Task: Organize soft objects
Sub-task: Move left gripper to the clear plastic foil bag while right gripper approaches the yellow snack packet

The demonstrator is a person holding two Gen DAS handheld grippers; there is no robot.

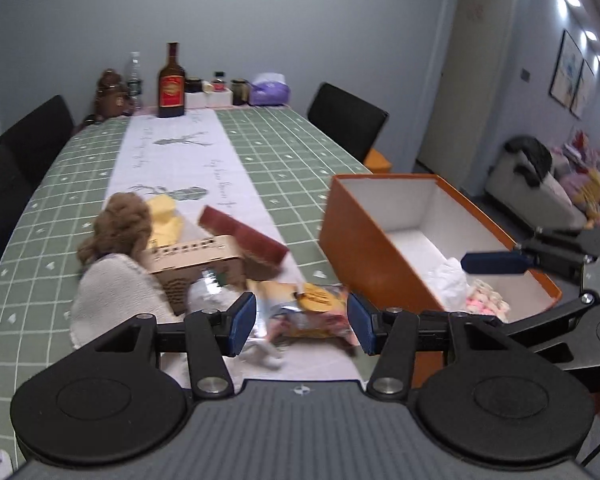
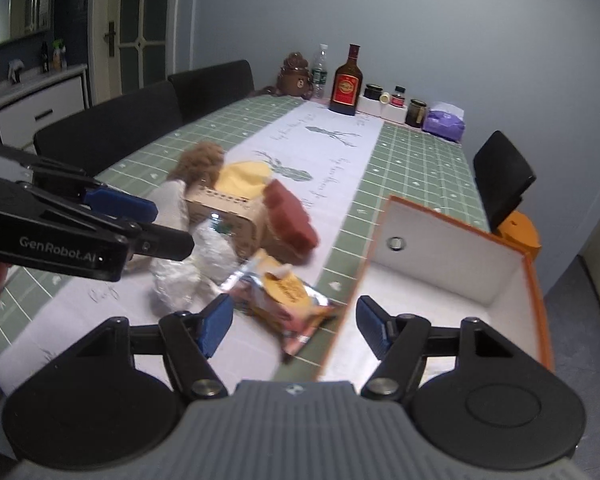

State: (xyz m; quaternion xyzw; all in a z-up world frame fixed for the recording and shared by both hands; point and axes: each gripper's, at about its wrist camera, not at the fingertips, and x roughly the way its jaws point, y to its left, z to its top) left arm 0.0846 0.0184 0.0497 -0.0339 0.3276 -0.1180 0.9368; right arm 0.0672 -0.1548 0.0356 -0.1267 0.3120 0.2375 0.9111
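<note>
An orange box [image 1: 364,236] with a white inside stands at the table's right edge; it also shows in the right wrist view [image 2: 452,264]. Inside lie a white soft item [image 1: 448,276] and a pink knitted one [image 1: 484,300]. A pile lies on the white runner: a brown-haired doll [image 1: 116,240], a wooden house [image 1: 196,256], a red sponge [image 1: 244,236], a yellow cloth [image 1: 164,216], a crumpled clear bag [image 2: 192,268] and a snack packet [image 1: 320,312]. My left gripper [image 1: 302,320] is open just before the packet. My right gripper [image 2: 294,324] is open, over the box's near corner and the packet [image 2: 288,296].
Bottles [image 1: 171,84], jars, a bear-shaped pot [image 1: 110,92] and a purple tissue pack [image 1: 270,90] stand at the table's far end. Black chairs [image 1: 348,120] flank the table. The green checked tablecloth [image 1: 300,152] stretches beyond the pile.
</note>
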